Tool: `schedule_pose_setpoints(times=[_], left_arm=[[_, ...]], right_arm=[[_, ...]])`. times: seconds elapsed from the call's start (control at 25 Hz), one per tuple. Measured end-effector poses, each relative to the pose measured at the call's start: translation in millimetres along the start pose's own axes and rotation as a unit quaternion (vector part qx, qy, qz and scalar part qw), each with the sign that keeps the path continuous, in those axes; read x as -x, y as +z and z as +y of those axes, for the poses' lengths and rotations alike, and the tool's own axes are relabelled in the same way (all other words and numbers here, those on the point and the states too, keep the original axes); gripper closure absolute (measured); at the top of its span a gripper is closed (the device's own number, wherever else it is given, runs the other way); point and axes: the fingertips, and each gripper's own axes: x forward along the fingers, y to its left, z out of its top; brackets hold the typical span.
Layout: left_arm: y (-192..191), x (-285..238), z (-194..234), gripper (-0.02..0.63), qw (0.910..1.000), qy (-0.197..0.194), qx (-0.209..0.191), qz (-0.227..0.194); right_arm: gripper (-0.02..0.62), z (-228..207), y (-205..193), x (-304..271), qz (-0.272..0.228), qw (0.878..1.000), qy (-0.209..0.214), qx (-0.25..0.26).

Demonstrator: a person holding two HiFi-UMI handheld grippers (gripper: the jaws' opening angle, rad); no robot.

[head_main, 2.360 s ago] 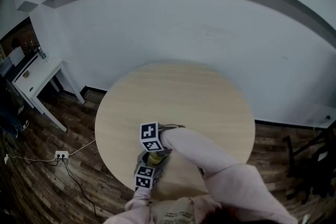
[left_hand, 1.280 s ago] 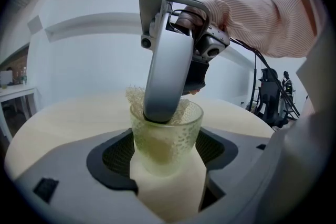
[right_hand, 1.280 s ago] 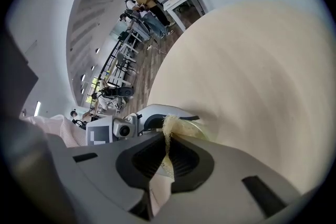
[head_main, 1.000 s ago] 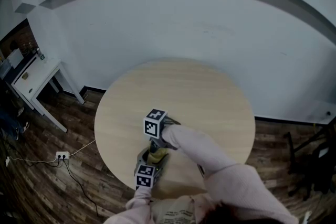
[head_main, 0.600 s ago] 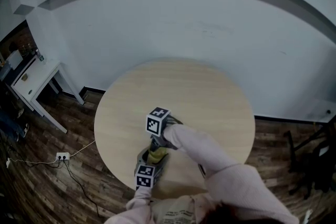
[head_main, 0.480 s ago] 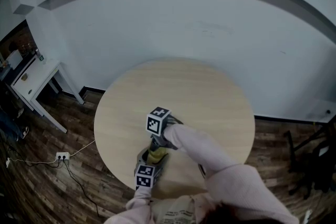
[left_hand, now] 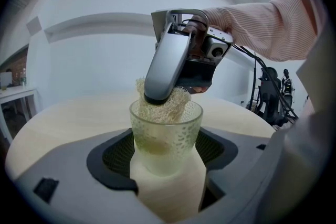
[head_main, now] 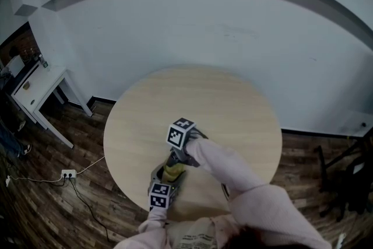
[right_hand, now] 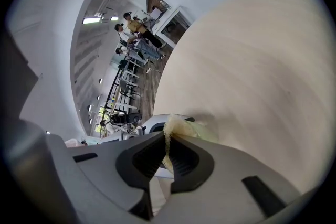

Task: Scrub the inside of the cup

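The cup (left_hand: 165, 136), pale greenish translucent glass with a dimpled wall, stands upright near the table's (head_main: 233, 102) 7 o'clock edge. A cream mesh scrubber (left_hand: 177, 104) (crumpled, netlike) fills it, bulging above the rim.

Head view dim, bluish; gripper views brighter, fisheye-warped, dark-vignetted.

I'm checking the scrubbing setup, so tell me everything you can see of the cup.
The cup is a pale green, see-through tumbler with dotted relief. It stands upright over the table, clasped at its sides by the left gripper. A coarse yellowish sponge, pinched in the right gripper, fills its mouth and sticks up past the rim.
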Motion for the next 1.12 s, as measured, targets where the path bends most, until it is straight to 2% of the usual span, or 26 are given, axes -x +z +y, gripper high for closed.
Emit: schedule_pose_setpoints(times=[0.6, 1.12], left_arm=[[-1, 0, 0, 0.25, 1.0, -0.003, -0.008, 0.004], [3, 6, 3, 0.226, 1.0, 0.002, -0.007, -0.002]], right_arm=[[0.568, 15, -2, 17, -0.053, 0.997, 0.049, -0.006], [0.568, 13, -6, 21, -0.084, 0.995, 0.06, -0.014]])
